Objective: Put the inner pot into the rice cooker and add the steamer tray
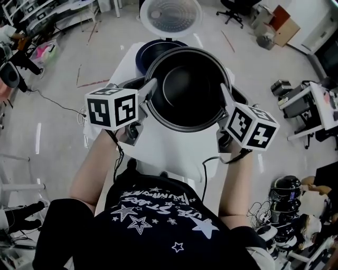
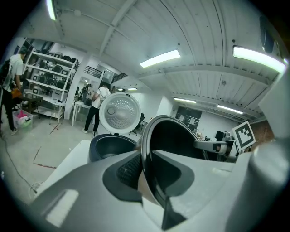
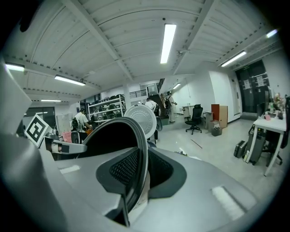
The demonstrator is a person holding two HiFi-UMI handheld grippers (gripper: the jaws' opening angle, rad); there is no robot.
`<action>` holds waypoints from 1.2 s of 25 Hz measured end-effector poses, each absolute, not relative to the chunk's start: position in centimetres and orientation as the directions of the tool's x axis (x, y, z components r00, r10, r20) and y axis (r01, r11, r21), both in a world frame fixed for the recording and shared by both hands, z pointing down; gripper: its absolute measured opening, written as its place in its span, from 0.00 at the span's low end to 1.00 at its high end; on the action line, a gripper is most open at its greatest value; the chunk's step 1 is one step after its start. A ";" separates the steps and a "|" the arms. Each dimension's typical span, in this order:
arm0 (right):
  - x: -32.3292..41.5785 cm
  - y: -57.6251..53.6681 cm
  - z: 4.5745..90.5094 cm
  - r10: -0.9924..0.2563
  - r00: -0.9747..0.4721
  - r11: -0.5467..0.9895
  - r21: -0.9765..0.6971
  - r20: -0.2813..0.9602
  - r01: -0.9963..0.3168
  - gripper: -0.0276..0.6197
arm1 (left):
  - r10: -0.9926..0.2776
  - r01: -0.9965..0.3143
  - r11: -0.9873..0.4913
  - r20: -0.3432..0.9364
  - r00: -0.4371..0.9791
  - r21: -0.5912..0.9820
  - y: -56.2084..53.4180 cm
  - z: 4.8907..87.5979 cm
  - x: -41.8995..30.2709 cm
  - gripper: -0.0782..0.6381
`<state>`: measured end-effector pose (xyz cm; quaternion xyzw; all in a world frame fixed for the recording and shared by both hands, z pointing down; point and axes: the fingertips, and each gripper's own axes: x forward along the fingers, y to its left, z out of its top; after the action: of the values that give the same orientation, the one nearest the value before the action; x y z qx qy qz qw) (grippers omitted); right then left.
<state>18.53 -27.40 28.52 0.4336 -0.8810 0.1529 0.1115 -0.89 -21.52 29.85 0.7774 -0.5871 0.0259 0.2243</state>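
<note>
The dark inner pot (image 1: 189,89) hangs in the air above the white table, held by its rim from both sides. My left gripper (image 1: 149,94) is shut on the rim's left edge, and the rim (image 2: 146,158) runs between its jaws. My right gripper (image 1: 226,100) is shut on the right edge, with the rim (image 3: 138,163) clamped between its jaws. Just beyond the pot stands the dark blue rice cooker (image 1: 153,50) with its round lid (image 1: 170,16) swung up; its open body (image 2: 111,145) shows behind the pot. No steamer tray is in view.
The white table (image 1: 163,147) lies under the pot and reaches toward the person. Cables (image 1: 211,158) hang at its right edge. Several rice cookers (image 1: 285,190) stand on the floor at the right. People (image 2: 97,106) stand by shelves far off.
</note>
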 end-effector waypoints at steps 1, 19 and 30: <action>17.8 -27.8 28.2 -0.728 -0.604 0.581 -0.175 0.324 -0.795 0.17 | -0.905 -0.927 -0.209 0.298 0.304 0.312 -21.9 29.4 -1.6 0.21; 6.6 -35.9 25.6 -0.755 -0.581 0.536 -0.223 0.306 -0.814 0.17 | -0.863 -0.893 -0.309 0.297 0.408 0.328 -30.8 26.5 -12.7 0.21; 5.0 -40.9 25.9 -0.749 -0.558 0.517 -0.211 0.357 -0.830 0.17 | -0.823 -0.865 -0.358 0.319 0.470 0.353 -36.9 26.6 -14.3 0.20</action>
<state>5.03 -40.93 25.88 0.4569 -0.8638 0.1808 0.1109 -14.26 -36.93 26.56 0.8228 -0.5128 0.0433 0.2412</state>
